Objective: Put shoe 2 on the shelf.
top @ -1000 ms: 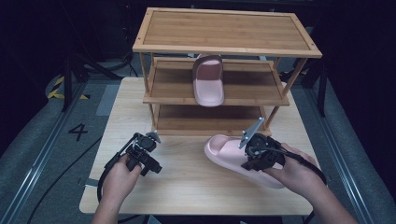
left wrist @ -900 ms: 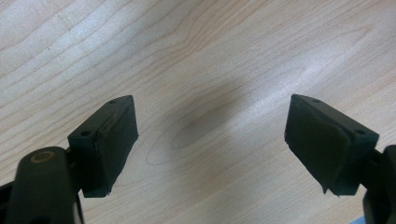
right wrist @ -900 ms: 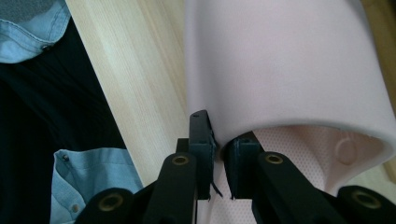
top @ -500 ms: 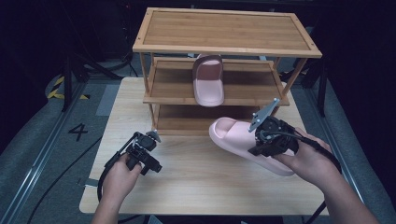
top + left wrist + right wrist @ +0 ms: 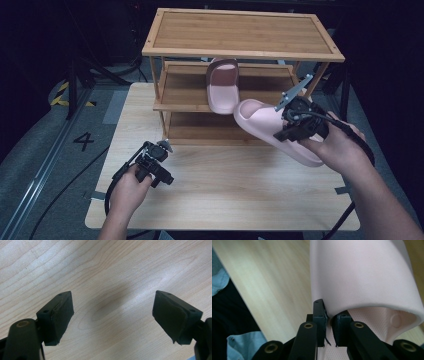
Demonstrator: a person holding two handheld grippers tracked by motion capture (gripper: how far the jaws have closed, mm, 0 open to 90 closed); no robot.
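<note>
— Look at your right gripper (image 5: 280, 131) in the high view: its body covers the strap of the pink slipper (image 5: 260, 122), so you cannot see there where the jaws meet it.

— And up close?

— In the right gripper view the slipper (image 5: 362, 275) runs off the top and right edges, so you cannot see its toe or heel. The bench (image 5: 269, 287) beside it is blurred.

— What about the rack?

— The second slipper (image 5: 222, 92) has its far end hidden under the top board of the shelf rack (image 5: 240, 32). The lowest shelf lies in shadow. Your left gripper (image 5: 164, 148) is too small there to judge its jaws.
</note>
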